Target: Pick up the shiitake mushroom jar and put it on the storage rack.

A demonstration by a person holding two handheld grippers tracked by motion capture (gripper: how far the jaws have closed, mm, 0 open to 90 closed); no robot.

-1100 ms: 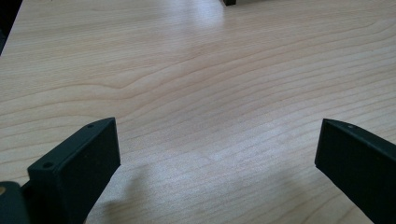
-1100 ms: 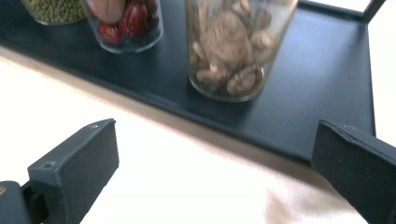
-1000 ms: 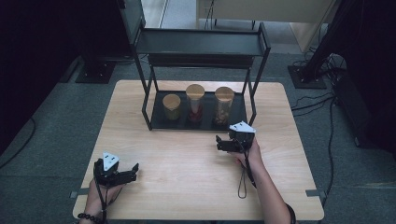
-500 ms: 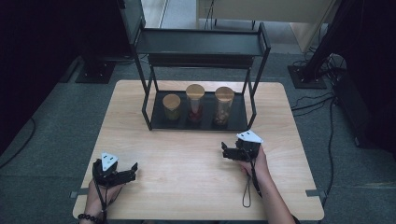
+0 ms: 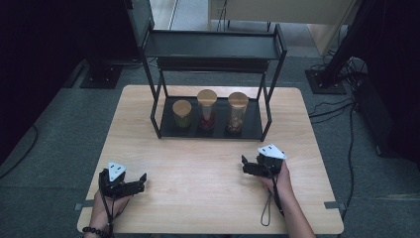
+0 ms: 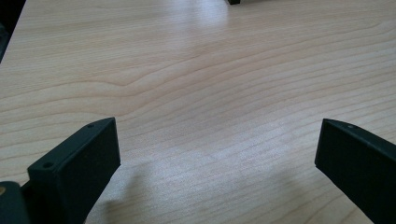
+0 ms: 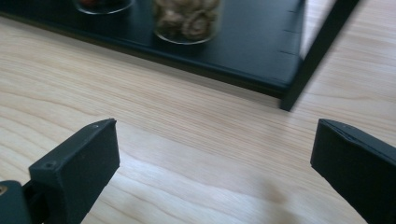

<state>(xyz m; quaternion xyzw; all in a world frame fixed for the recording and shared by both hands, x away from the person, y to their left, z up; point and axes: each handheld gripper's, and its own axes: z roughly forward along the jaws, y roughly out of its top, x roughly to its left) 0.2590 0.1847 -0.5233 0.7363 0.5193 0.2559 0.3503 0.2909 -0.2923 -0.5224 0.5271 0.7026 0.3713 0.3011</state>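
A black two-tier rack (image 5: pixel 213 47) stands at the back of the wooden table (image 5: pixel 208 198). Its lower shelf (image 5: pixel 252 126) carries three wood-lidded jars: a short green one (image 5: pixel 182 113), a tall red one (image 5: pixel 207 110) and a tall one with brown pieces (image 5: pixel 237 113). My left gripper (image 5: pixel 140 182) rests near the front left edge, open, with bare wood between its jaws (image 6: pixel 217 140). My right gripper (image 5: pixel 245 167) sits at the front right, open and holding nothing (image 7: pixel 215 140). In the right gripper view the brown-piece jar (image 7: pixel 187 18) and a rack leg (image 7: pixel 317 51) lie ahead.
The rack's upper shelf overhangs the jars. A cable (image 5: pixel 270 208) trails from the right gripper toward the front edge. Stands and cables (image 5: pixel 346 74) sit on the floor at the right of the table.
My right gripper has drawn back from the rack toward the front of the table, drifting slightly right. The left gripper has barely moved.
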